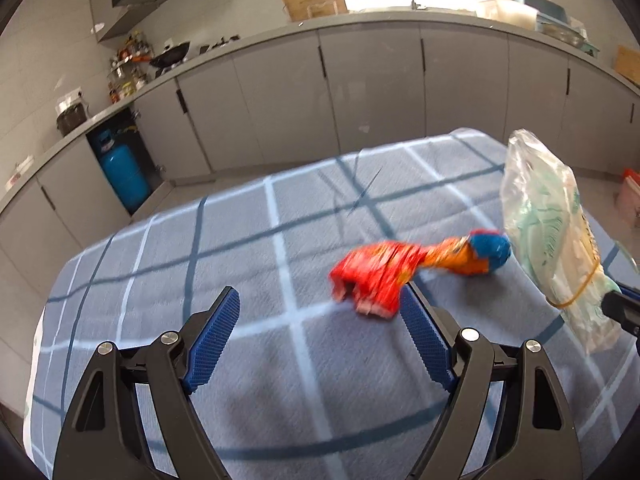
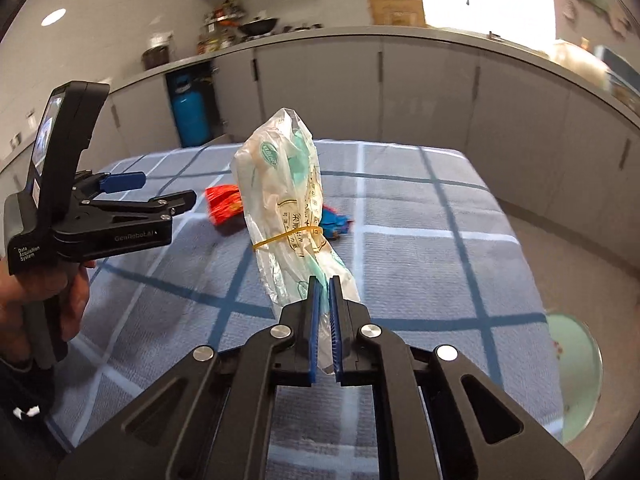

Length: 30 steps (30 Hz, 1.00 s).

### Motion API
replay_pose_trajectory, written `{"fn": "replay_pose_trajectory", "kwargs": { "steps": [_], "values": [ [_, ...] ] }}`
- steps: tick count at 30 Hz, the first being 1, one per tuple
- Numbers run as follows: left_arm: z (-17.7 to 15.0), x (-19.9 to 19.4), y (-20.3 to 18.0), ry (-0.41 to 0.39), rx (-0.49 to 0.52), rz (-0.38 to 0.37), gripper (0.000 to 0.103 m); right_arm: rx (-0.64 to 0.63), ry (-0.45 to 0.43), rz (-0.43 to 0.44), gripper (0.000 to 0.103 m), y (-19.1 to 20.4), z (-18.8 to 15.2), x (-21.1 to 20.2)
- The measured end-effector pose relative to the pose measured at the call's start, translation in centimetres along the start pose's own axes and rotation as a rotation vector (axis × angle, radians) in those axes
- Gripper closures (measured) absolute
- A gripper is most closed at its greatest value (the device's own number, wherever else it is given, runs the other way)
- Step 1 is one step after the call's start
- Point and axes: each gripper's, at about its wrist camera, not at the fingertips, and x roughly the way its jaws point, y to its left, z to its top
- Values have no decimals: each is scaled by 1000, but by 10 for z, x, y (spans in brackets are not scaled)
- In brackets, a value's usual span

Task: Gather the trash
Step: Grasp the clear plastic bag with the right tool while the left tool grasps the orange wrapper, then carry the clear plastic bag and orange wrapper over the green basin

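Observation:
My right gripper (image 2: 325,280) is shut on the lower end of a clear plastic bag (image 2: 286,200) bound with a yellow rubber band; the bag stands up above the cloth. That bag (image 1: 552,220) shows at the right of the left wrist view, with the right gripper (image 1: 620,308) under it. My left gripper (image 1: 320,292) is open just above the table, holding nothing. A crumpled red wrapper (image 1: 372,276) lies at its right fingertip (image 1: 412,300). An orange-and-blue wrapper (image 1: 472,256) lies just beyond. In the right wrist view a hand holds the left gripper (image 2: 160,192) near the red wrapper (image 2: 224,204).
The table wears a blue plaid cloth (image 1: 240,240). Grey kitchen cabinets (image 1: 380,88) run behind it, with a blue gas cylinder (image 1: 122,172) in an open bay. A pale green round container (image 2: 576,360) sits on the floor past the table's right edge.

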Motion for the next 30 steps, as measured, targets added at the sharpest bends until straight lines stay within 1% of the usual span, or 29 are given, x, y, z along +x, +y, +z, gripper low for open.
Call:
{"fn": "replay_pose_trajectory", "kwargs": {
  "steps": [5,7,9,10,13,14,15,16,17,18,19,21,23,26,30],
  "values": [
    [20,30,-22,-8,62,-39,22,67,12,-83,96,-19,-3,-6],
    [20,45,-30,26,100,-71,22,75,15,-95,96,-24,-5,-9],
    [16,58,-34,61,112,-60,22,79,17,-101,96,-27,-6,-11],
    [12,62,-35,83,117,-73,22,80,19,-103,96,-28,-7,-12],
    [1,65,-35,113,106,-73,24,85,26,-105,96,-29,-12,-13],
    [-2,64,-34,116,100,-77,33,86,28,-104,96,-29,-13,-13],
    [-3,63,-32,120,96,-77,49,88,30,-101,96,-29,-14,-12],
    [-4,62,-31,126,92,-75,57,87,31,-99,96,-28,-15,-13],
    [-5,61,-30,131,89,-76,73,86,30,-98,96,-26,-15,-12],
    [-5,59,-28,132,81,-84,82,85,28,-96,96,-25,-16,-12],
    [-5,57,-27,129,76,-88,87,85,25,-94,96,-24,-16,-13],
    [-3,50,-25,120,70,-82,92,86,18,-94,96,-23,-15,-15],
    [-2,43,-24,109,62,-82,94,90,12,-97,96,-24,-16,-17],
    [-1,26,-23,88,41,-83,95,101,2,-105,96,-28,-17,-22],
    [4,7,-29,80,30,-75,95,121,-21,-120,96,-32,-16,-32]
  ]
}}
